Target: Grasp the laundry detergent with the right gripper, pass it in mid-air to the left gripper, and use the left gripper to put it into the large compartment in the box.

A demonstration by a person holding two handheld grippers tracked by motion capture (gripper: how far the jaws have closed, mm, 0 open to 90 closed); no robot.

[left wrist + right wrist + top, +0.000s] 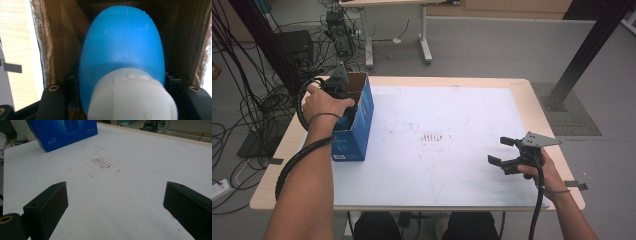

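The left gripper (346, 97) reaches down into the open blue cardboard box (357, 127) at the table's left edge, its black jaws pinching a smooth, rounded blue plastic bottle (122, 45) with a ribbed white cap (132, 97), between brown corrugated inner walls. The right gripper (502, 151) hovers spread and empty over the white, faintly stained table (452, 150).

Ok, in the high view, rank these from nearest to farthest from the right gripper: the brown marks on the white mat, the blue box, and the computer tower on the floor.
From the right gripper:
1. Brown marks, mid-mat, to its left.
2. Blue box, at the mat's left edge.
3. Computer tower, on the floor beyond the table's far left corner.
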